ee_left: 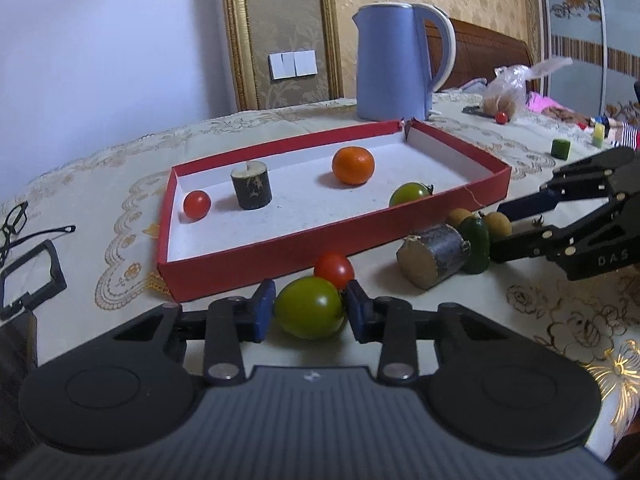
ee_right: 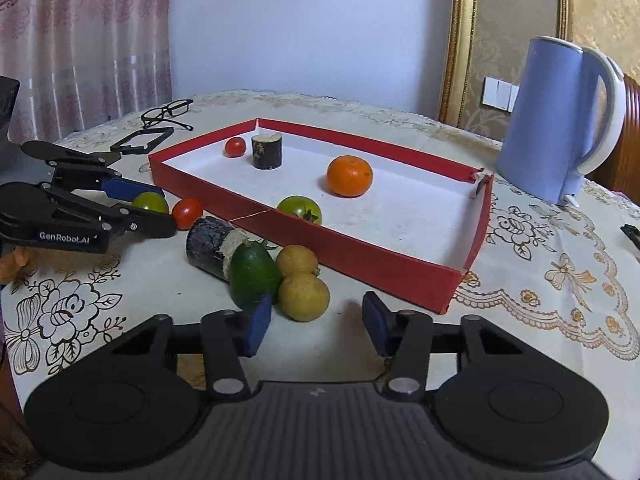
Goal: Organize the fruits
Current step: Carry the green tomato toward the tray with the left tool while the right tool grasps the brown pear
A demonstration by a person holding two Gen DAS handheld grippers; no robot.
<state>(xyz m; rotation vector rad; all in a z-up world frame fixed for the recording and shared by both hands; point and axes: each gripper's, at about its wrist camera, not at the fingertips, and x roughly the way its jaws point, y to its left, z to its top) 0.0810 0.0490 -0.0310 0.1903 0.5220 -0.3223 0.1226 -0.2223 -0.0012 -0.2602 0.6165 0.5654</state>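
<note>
A red tray [ee_left: 280, 250] [ee_right: 404, 258] holds a red tomato [ee_left: 197, 204], a dark sugarcane piece [ee_left: 251, 185], an orange [ee_left: 353, 165] [ee_right: 349, 175] and a green tomato [ee_left: 409, 194] [ee_right: 299, 207]. My left gripper [ee_left: 310, 308] [ee_right: 150, 210] has its pads on both sides of a green tomato [ee_left: 310, 307] [ee_right: 151, 201] on the table in front of the tray. A red tomato [ee_left: 334, 269] [ee_right: 187, 212] lies just behind it. My right gripper [ee_right: 318, 322] [ee_left: 504, 226] is open, close to two longans [ee_right: 304, 296] beside a small cucumber [ee_right: 254, 276] and a sugarcane piece [ee_right: 210, 246] [ee_left: 434, 255].
A blue kettle [ee_left: 394, 62] [ee_right: 560, 120] stands behind the tray. Glasses [ee_right: 166, 112] [ee_left: 16, 224] and a black frame [ee_right: 142, 140] lie at the table's left. A plastic bag [ee_left: 508, 88], a small tomato [ee_left: 501, 117] and green blocks [ee_left: 560, 148] sit far right.
</note>
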